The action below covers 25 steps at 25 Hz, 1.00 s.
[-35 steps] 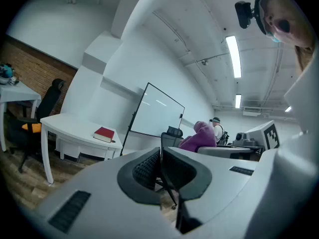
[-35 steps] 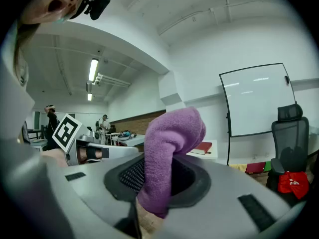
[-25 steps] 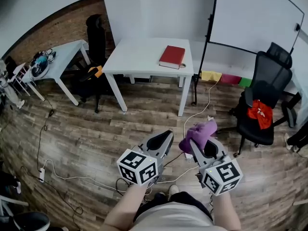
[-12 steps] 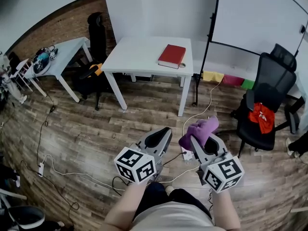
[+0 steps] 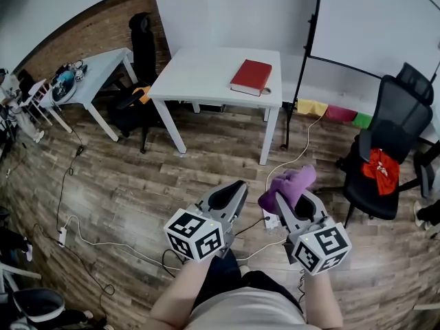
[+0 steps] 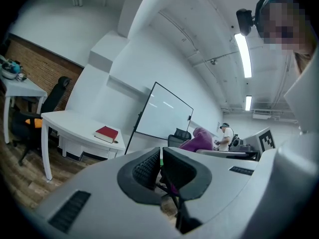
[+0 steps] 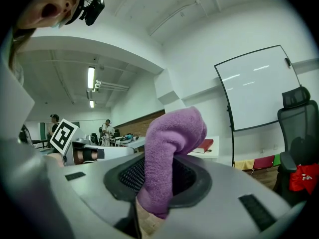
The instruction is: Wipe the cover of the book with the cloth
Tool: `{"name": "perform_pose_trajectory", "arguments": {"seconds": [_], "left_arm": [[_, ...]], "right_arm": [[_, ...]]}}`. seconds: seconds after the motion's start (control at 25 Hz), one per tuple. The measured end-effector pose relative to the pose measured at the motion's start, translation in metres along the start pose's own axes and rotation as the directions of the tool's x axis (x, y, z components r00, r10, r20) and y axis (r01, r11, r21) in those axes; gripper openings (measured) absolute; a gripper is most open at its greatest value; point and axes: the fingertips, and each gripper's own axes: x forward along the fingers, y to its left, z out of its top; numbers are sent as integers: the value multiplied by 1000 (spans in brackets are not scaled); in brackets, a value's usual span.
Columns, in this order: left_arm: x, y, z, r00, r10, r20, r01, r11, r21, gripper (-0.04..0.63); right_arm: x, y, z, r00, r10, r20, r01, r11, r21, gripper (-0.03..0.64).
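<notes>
Table (image 5: pixel 199 74) nearer, book (image 5: pixel 251 77) near its edge — right claw (image 5: pixel 294 201) gripping cloth (image 5: pixel 289 183)

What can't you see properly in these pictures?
Red hardcover book: its cover print is too small in the head view; the purple fluffy cloth hides part of it in the right gripper view.
Small object beside the book: too tiny to name.
Cloth's lower end: buried between the right gripper's jaws.
</notes>
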Motion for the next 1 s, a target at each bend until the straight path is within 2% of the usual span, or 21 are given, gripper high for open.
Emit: {"name": "perform_pose_trajectory", "arguments": {"seconds": [0.44,0.72,1.0], "left_arm": [[57,67,24,999,-46,-18,46,999,-3,32],[102,135,59,995,-88,-53,87,996,-15,32],[138,202,93,990,-129,-55,128,992,-24,32]], "right_arm": [[83,-36,13,1000,-19,6,20,1000,-9,115],[169,-61,33,998,-57,-11,58,998,5,115],[243,-83,46,995,-98,-15,98,995,7,115]]}}
